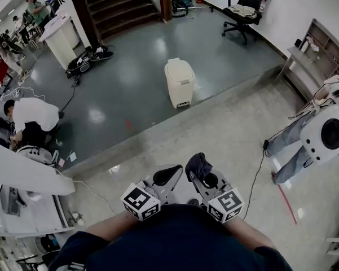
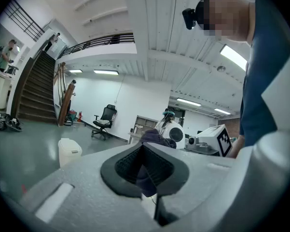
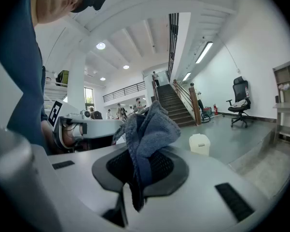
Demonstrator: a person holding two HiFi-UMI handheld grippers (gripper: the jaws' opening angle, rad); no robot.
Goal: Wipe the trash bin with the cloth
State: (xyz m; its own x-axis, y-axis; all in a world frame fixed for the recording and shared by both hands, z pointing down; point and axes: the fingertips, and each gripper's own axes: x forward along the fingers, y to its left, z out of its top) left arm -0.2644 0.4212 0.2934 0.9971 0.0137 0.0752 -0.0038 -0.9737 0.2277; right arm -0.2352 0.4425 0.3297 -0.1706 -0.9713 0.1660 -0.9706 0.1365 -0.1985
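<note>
A cream trash bin (image 1: 179, 82) with a closed lid stands alone on the grey floor, well ahead of me. It shows small in the left gripper view as the bin (image 2: 69, 151) and in the right gripper view as the bin (image 3: 200, 143). My right gripper (image 1: 198, 169) is shut on a dark blue-grey cloth (image 3: 145, 134), which bunches up above the jaws (image 1: 197, 164). My left gripper (image 1: 170, 174) is held beside it, jaws closed with nothing between them. Both grippers sit close to my body, far from the bin.
A raised concrete step runs across the floor between me and the bin. A person (image 1: 28, 120) crouches at left near a white desk (image 1: 22, 176). A white round machine (image 1: 327, 133) with cables stands right. An office chair (image 1: 243, 10) and stairs (image 1: 118, 4) lie beyond.
</note>
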